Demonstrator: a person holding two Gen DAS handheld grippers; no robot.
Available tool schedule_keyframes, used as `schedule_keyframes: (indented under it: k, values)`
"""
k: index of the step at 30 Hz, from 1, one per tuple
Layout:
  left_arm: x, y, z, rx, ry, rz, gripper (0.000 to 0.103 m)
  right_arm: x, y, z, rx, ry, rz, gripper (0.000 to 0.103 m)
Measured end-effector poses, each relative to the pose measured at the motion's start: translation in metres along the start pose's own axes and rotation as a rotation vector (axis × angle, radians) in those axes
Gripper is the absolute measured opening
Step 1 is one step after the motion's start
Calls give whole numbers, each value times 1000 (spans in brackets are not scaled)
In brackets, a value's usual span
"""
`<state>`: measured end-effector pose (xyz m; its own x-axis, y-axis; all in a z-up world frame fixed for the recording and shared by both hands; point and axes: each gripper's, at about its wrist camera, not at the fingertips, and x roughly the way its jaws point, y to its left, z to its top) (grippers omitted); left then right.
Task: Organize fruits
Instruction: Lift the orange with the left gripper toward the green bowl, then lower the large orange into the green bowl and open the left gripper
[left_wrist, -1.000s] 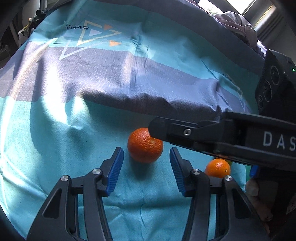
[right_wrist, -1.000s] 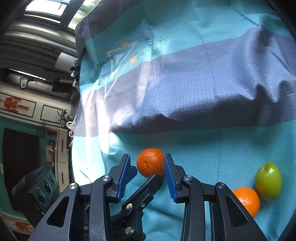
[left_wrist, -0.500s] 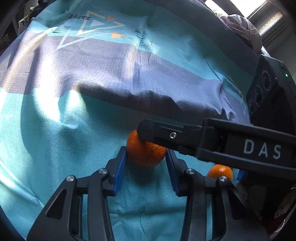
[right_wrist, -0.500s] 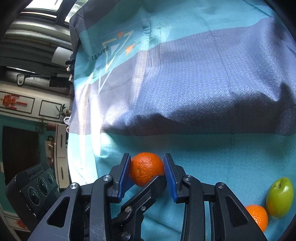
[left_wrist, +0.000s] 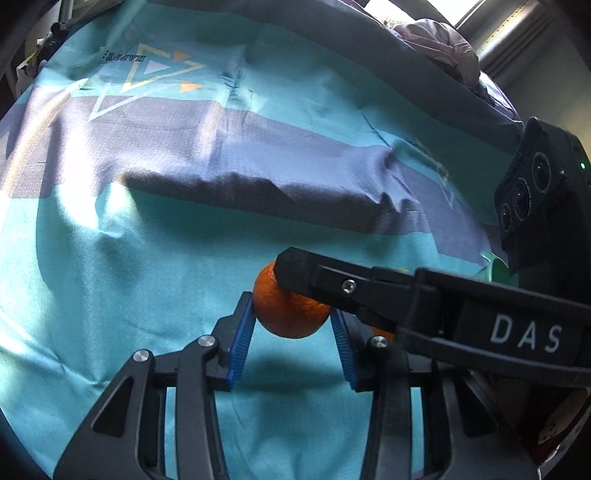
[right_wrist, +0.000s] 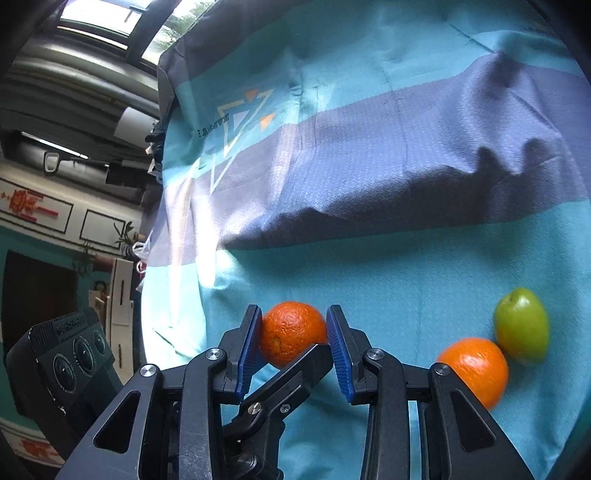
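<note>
An orange (left_wrist: 290, 314) sits between the blue pads of my left gripper (left_wrist: 291, 314), which is shut on it and holds it above the teal cloth. The same orange (right_wrist: 291, 332) also sits between the blue pads of my right gripper (right_wrist: 293, 332), which is shut on it from the other side. A right finger (left_wrist: 369, 291) crosses over the orange in the left wrist view. A second orange (right_wrist: 474, 367) and a green apple (right_wrist: 522, 325) lie touching on the cloth to the right.
A teal and grey-blue striped cloth (right_wrist: 388, 155) with a triangle print covers the surface, with a raised fold across the middle. A green object (left_wrist: 495, 267) peeks out at the right. Room furniture stands beyond the cloth's left edge (right_wrist: 74, 240).
Both grippers closed in on the first orange and now grip it together. It has risen off the cloth, with a shadow under it.
</note>
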<state>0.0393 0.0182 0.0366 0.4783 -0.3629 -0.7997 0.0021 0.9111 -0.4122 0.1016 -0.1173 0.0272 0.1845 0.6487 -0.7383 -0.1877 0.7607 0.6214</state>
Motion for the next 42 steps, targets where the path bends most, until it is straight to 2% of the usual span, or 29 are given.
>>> schedule_keyframes:
  k: [12, 29, 35, 42]
  values:
    - [-17, -52, -21, 140, -30, -71, 41, -59, -9, -42, 30, -193, -34, 39]
    - [-58, -111, -36, 289, -166, -73, 41, -125, -5, -74, -31, -386, 6, 39]
    - [-55, -144, -39, 350, -171, -82, 41, -151, -24, -79, -13, -433, 33, 39]
    - [-37, -188, -43, 404, -153, -136, 41, -186, -59, -89, 25, -507, 15, 39]
